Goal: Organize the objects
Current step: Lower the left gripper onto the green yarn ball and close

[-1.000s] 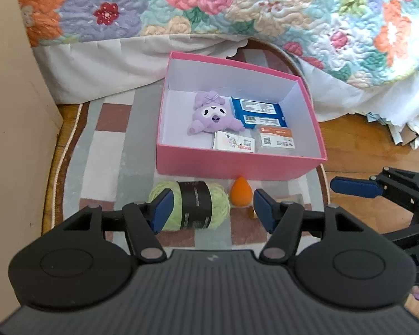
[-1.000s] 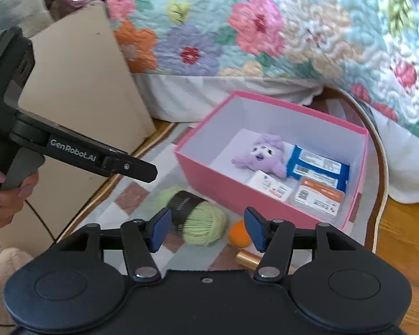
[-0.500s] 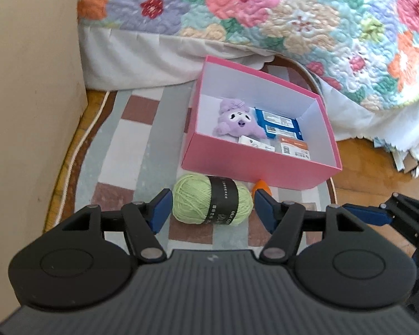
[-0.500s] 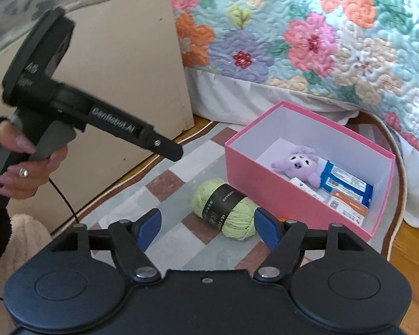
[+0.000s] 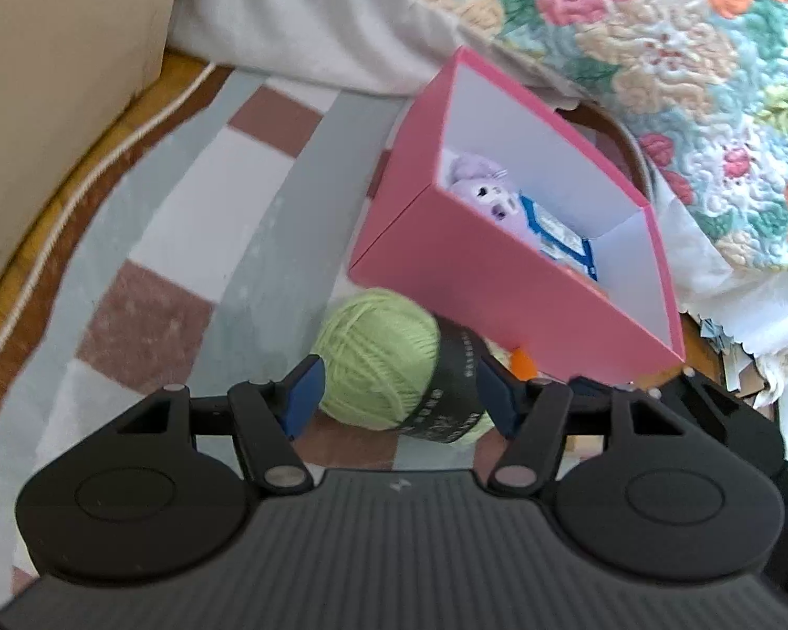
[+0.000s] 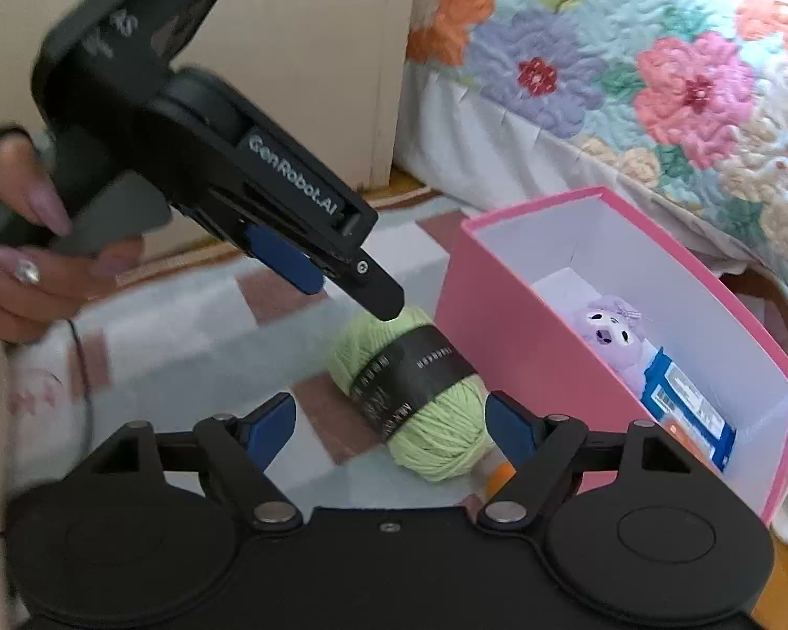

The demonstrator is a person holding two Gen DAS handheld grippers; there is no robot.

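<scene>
A green yarn ball [image 5: 389, 362] with a black label lies on the rug beside the pink box [image 5: 473, 273]. My left gripper [image 5: 399, 399] is open, its blue pads on either side of the yarn. My right gripper [image 6: 391, 425] is open too, just short of the yarn ball [image 6: 415, 388]. The left gripper's tip [image 6: 378, 299] hovers over the yarn in the right wrist view. The pink box [image 6: 478, 325] holds a purple plush [image 6: 612, 336] and blue packets [image 6: 683, 409]. An orange item [image 5: 522, 362] lies behind the yarn.
A patchwork rug [image 5: 184, 241] covers the wooden floor. A bed with a floral quilt [image 6: 630, 63] stands behind the box. A beige panel [image 5: 52, 52] rises at the left. A hand [image 6: 31, 262] holds the left gripper.
Both grippers have moved closer to the yarn ball and lower. The left gripper has tilted and now straddles the yarn. Both stay open.
</scene>
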